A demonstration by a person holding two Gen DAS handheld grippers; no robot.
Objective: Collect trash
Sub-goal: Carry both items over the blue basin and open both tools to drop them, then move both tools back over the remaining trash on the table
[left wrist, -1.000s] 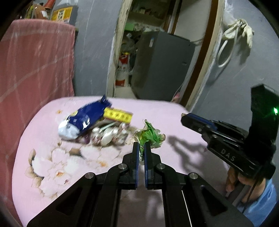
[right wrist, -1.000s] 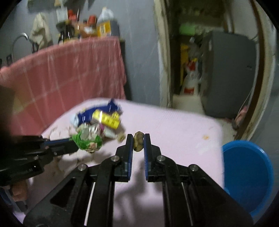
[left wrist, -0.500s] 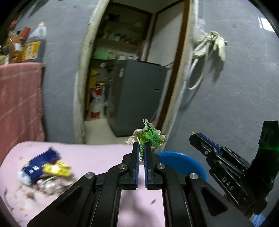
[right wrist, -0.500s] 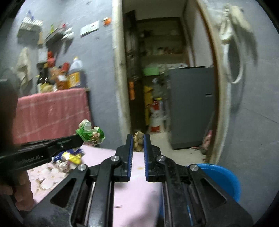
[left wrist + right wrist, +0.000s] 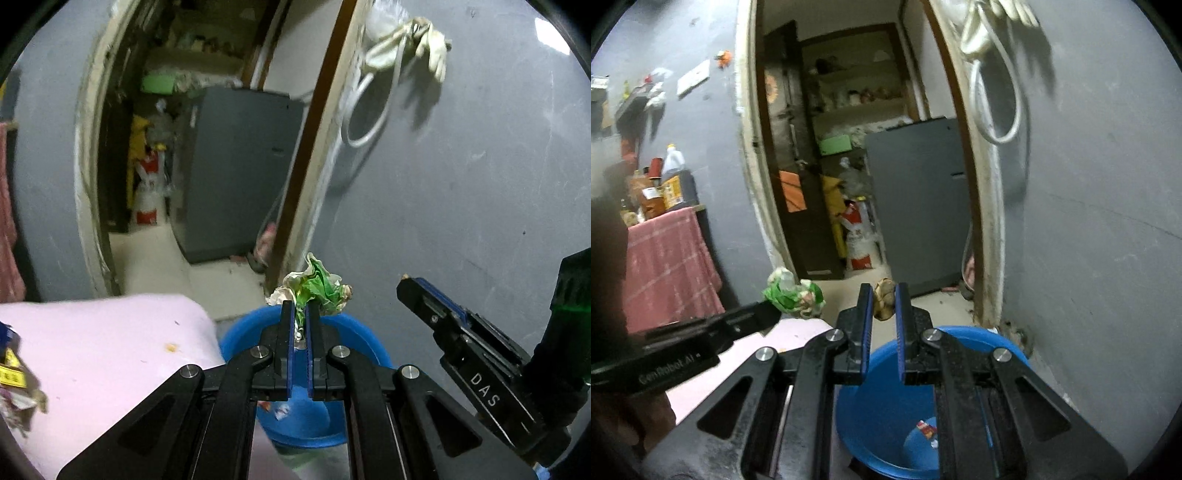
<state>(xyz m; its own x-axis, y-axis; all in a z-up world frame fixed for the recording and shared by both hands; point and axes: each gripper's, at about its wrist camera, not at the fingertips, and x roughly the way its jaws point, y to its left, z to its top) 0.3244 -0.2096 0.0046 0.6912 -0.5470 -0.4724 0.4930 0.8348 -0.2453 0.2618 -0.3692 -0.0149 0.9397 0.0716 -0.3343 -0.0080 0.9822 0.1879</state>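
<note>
We held the left tongs [image 5: 301, 314] clenched on green wrapper [image 5: 314, 290] and right tongs [image 5: 883, 301] on brown scrap [image 5: 884, 303], blue bin [image 5: 964, 334] just below both.

Open air above blue bucket [image 5: 964, 334], grey wall [image 5: 1089, 221] close right, pink table edge [image 5: 199, 314] left
</note>
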